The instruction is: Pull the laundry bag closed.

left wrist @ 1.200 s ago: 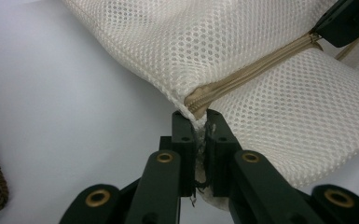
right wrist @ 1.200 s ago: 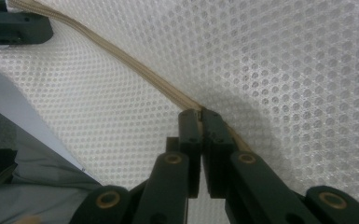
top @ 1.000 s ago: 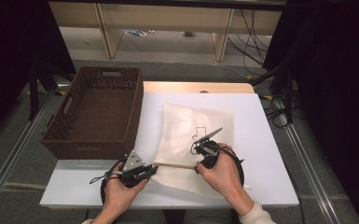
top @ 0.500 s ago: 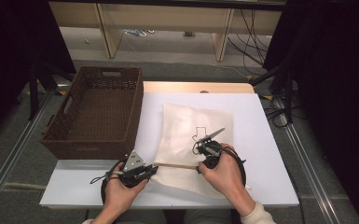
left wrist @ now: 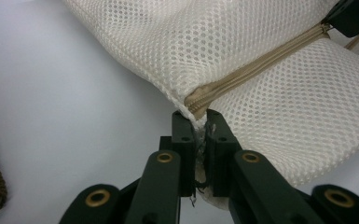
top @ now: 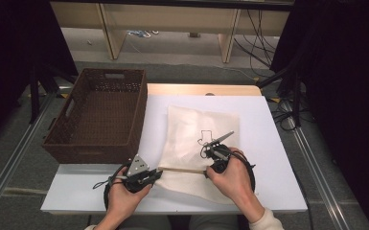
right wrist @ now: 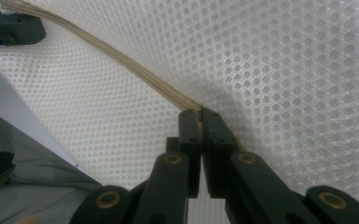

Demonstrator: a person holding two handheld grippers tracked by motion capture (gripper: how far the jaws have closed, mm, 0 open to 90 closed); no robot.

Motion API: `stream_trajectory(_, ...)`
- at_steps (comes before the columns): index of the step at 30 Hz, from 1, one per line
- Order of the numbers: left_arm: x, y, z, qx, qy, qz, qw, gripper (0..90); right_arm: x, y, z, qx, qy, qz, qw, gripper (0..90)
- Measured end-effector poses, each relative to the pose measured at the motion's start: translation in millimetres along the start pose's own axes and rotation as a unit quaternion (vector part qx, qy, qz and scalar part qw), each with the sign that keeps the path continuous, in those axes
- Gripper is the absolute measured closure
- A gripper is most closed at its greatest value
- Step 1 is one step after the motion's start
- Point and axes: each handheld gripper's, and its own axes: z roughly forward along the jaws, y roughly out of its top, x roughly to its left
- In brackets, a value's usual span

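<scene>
High view first, and on the left we have the basket [top: 96,115] sitting beside the white worktop [top: 268,158], well clear of the action. Moving right, our left tool [top: 157,173] is clamped on the near left corner of the mesh bag [top: 199,129], right where the zip [top: 182,169] begins; the left gripper view shows its jaws pinching that corner [left wrist: 196,114], frayed threads and all. The bag lies flat near the front edge of the worktop. It looks light, soft and floppy, so we judge it will sag and bunch wherever it isn't held taut. Further right, our right tool [top: 206,172] is closed on the zip line itself, jaws together on what we take for the slider [right wrist: 198,113]. Best holds, we'd say: the stitched corner and the zip tape, not the loose mesh, which could snag or stretch.
</scene>
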Motion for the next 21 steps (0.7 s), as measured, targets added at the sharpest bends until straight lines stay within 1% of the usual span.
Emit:
stream_trajectory(2, 0.0, 0.0, -0.2, 0.000, 0.000, 0.000, 1.0000, 83.9, 1.8, -0.5, -0.6, 0.001, 0.003, 0.009, 1.0000, 88.3)
stream_trajectory(3, 0.0, 0.0, -0.3, 0.000, 0.001, 0.001, 1.0000, 84.0, 0.7, -0.6, -0.2, -0.003, 0.003, -0.002, 1.0000, 88.3)
stream_trajectory(4, -0.1, -0.2, -0.1, -0.001, 0.001, -0.003, 1.0000, 83.9, 0.9, -0.6, -0.2, -0.002, 0.000, -0.003, 1.0000, 88.3)
stream_trajectory(5, 0.1, -0.1, -0.2, 0.000, 0.001, -0.001, 1.0000, 83.9, 0.7, -0.9, -0.5, -0.003, 0.002, -0.001, 1.0000, 88.3)
stream_trajectory(6, 0.0, -0.2, -0.1, -0.001, 0.001, -0.002, 1.0000, 84.0, -1.6, -1.3, -0.3, -0.005, 0.000, -0.013, 0.9999, 88.4)
stream_trajectory(7, 0.3, 0.1, -0.5, 0.000, 0.001, 0.002, 1.0000, 83.9, 0.3, -1.5, -1.1, -0.001, 0.000, 0.003, 1.0000, 88.3)
stream_trajectory(9, -0.5, 0.0, -0.7, -0.001, 0.006, 0.001, 1.0000, 83.9, -0.2, -1.9, -1.5, -0.001, 0.000, 0.004, 1.0000, 88.3)
stream_trajectory(10, -0.4, -0.1, -0.5, -0.001, 0.004, -0.001, 1.0000, 83.9, 0.4, -2.2, -2.1, -0.001, -0.004, 0.009, 1.0000, 88.3)
stream_trajectory(11, 0.1, 0.0, -0.6, 0.000, 0.002, 0.001, 1.0000, 83.9, 1.0, -2.4, -2.3, 0.002, -0.001, 0.013, 0.9999, 88.3)
stream_trajectory(12, 0.3, 0.0, -0.4, -0.001, 0.002, 0.000, 1.0000, 83.9, -0.9, -2.3, -2.2, 0.000, -0.004, 0.005, 1.0000, 88.3)
stream_trajectory(14, 0.4, 0.0, -0.3, -0.001, 0.003, 0.003, 1.0000, 83.9, -2.2, -2.6, -2.4, 0.000, 0.000, 0.004, 1.0000, 88.3)
stream_trajectory(15, 0.5, 0.2, -0.5, 0.000, 0.000, 0.003, 1.0000, 83.9, -2.9, -2.7, -2.3, -0.001, -0.003, -0.002, 1.0000, 88.3)
stream_trajectory(16, 0.1, 0.1, -0.5, 0.000, 0.001, 0.000, 1.0000, 83.9, -2.6, -3.4, -2.2, -0.003, 0.001, 0.004, 1.0000, 88.3)
stream_trajectory(17, -0.3, 0.0, -0.6, -0.001, 0.006, 0.001, 1.0000, 83.9, -2.7, -3.4, -2.4, -0.003, 0.001, 0.004, 1.0000, 88.3)
stream_trajectory(18, 0.6, 0.1, -0.7, -0.001, 0.002, 0.003, 1.0000, 83.9, -2.1, -3.9, -2.7, 0.000, -0.002, 0.010, 0.9999, 88.3)
stream_trajectory(20, 1.1, 0.0, -0.6, 0.001, 0.003, 0.004, 1.0000, 83.9, -3.4, -4.2, -3.0, -0.001, -0.002, 0.006, 1.0000, 88.3)
stream_trajectory(21, 0.1, -0.2, -0.2, -0.001, 0.003, 0.000, 1.0000, 83.9, -3.2, -4.3, -4.2, 0.002, 0.003, 0.009, 0.9999, 88.3)
